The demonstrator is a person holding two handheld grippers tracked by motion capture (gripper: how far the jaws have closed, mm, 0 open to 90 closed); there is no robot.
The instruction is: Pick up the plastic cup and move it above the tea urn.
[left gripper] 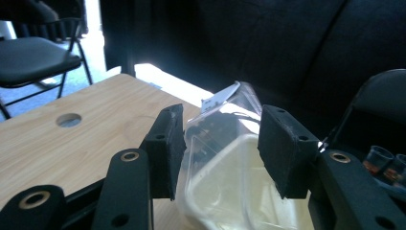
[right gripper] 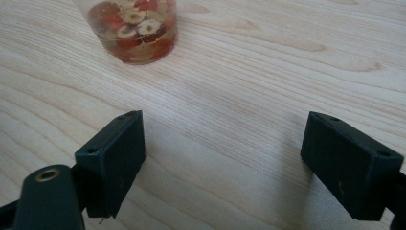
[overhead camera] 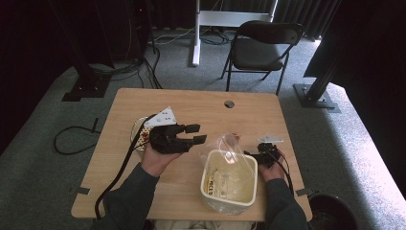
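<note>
While daylight falls across the grey carpeted floor (overhead camera: 43, 158) from the right, the light wooden worktop (overhead camera: 191, 103) sits in a dark-curtained room, with a black folding chair (overhead camera: 261, 48) and a white stand (overhead camera: 201, 21) behind it and black cables trailing over the carpet at the left. A round cable hole (overhead camera: 229, 104) lies near the worktop's far edge. Toward the near edge stands the cream rectangular plastic tub (overhead camera: 229, 184), lined with a clear plastic bag (overhead camera: 233, 148) whose loose mouth rises above the far rim; the tub's long axis runs from the person toward the far edge, and its opening faces up. The left gripper (overhead camera: 196, 133) hovers just left of the bag, pointing right toward it, its jaws parted with nothing pressed between them; in the left gripper view the bag stands beyond the two pads (left gripper: 168, 143). The right gripper (overhead camera: 253, 154) rests at the tub's far right corner, beside the bag; in the right gripper view its jaws stand wide apart over bare wood, and a clear plastic cup of sliced red dried fruit (right gripper: 134, 28) stands beyond them.
</note>
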